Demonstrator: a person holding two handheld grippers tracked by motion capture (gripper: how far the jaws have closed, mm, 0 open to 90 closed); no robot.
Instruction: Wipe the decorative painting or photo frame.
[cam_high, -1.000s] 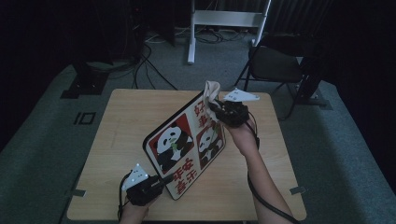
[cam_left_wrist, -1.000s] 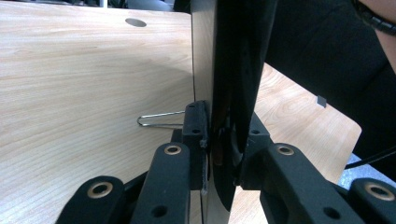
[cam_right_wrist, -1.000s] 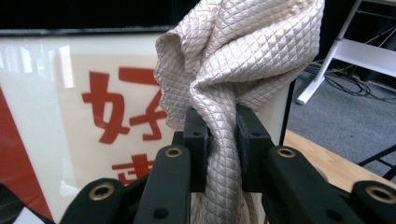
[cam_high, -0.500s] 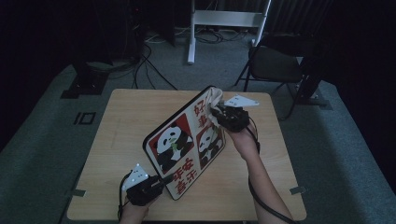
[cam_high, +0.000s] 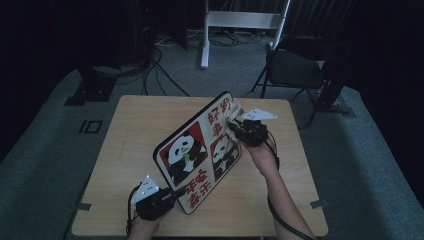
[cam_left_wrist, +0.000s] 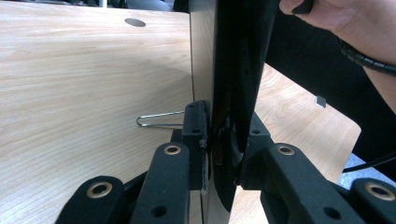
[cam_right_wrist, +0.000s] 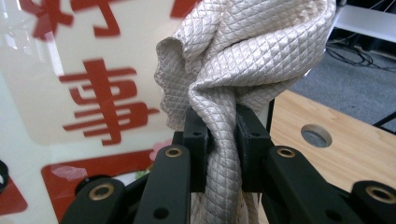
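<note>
A glossy board (cam_high: 200, 145) with panda pictures and red characters stands tilted on edge on the wooden table (cam_high: 135, 130). My left gripper (cam_high: 172, 194) is shut on its near lower corner; in the left gripper view the jaws (cam_left_wrist: 223, 140) pinch the dark edge of the board (cam_left_wrist: 229, 70), with a wire loop (cam_left_wrist: 156, 121) beside it. My right gripper (cam_high: 235, 127) is shut on a bunched beige quilted cloth (cam_high: 234, 111), which presses on the board's upper right face. In the right gripper view the cloth (cam_right_wrist: 243, 51) bulges above the jaws (cam_right_wrist: 223, 135), against the board (cam_right_wrist: 70, 70).
A dark folding chair (cam_high: 292, 70) stands behind the table's far right corner. A white metal stand (cam_high: 240, 20) and floor cables lie farther back. The tabletop has a round hole (cam_right_wrist: 316, 135) near its far edge. The person's right hand (cam_left_wrist: 355, 23) reaches in from the right.
My right gripper has slid down the board's face a little with the cloth. The left gripper and the board's lower corner have stayed put.
</note>
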